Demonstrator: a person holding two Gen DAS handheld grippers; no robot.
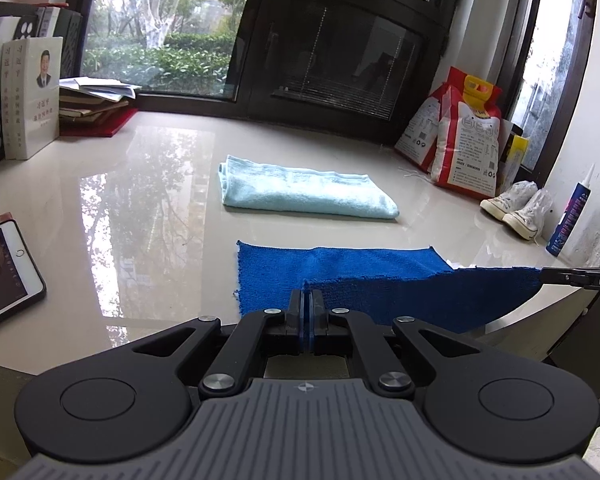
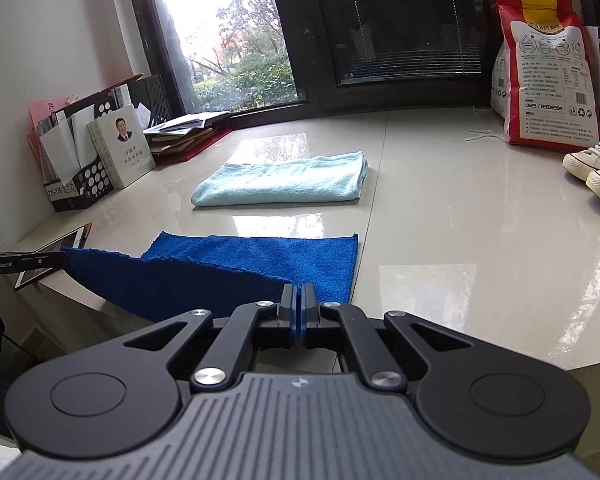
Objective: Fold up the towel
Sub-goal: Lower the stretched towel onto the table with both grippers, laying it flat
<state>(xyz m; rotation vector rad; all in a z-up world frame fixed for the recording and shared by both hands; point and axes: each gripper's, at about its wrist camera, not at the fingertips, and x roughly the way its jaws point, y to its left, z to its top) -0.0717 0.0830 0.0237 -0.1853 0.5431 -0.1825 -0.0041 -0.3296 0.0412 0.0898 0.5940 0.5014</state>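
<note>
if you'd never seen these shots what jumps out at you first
The dark blue towel at the near edge of the glossy table, its near edge lifted and stretched between the left hand-held gripper and the right hand-held gripper, both shut on it. Behind it lies a folded light blue towel, with a red and white bag at the far right.

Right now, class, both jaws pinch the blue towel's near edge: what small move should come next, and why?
Probably carry both corners forward toward the far edge. The left gripper and right gripper hold the blue towel lifted, its far half flat on the table.
</note>
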